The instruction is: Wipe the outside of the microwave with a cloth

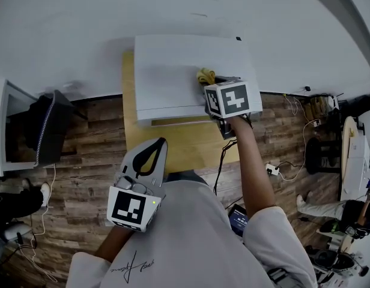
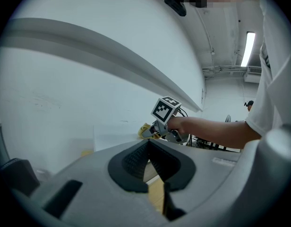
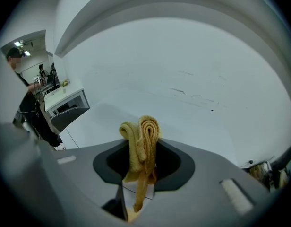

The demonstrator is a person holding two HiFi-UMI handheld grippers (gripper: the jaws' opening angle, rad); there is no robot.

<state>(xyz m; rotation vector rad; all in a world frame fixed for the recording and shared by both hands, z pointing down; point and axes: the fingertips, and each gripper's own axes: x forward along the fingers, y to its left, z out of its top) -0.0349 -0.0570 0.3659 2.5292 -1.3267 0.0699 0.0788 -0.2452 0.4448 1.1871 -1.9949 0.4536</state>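
Note:
The white microwave stands on a light wooden table against the white wall. My right gripper is over the right part of its top, shut on a folded yellow cloth that rests on that surface. In the right gripper view the cloth stands bunched between the jaws, one end hanging down. My left gripper is held back near the person's body, over the table's front edge, shut on nothing. The left gripper view shows the microwave, the cloth and the right gripper ahead.
A black cable runs from the table's right side down to the wooden floor. A dark chair and a white cabinet stand at the left. A power strip, cables and clutter lie at the right.

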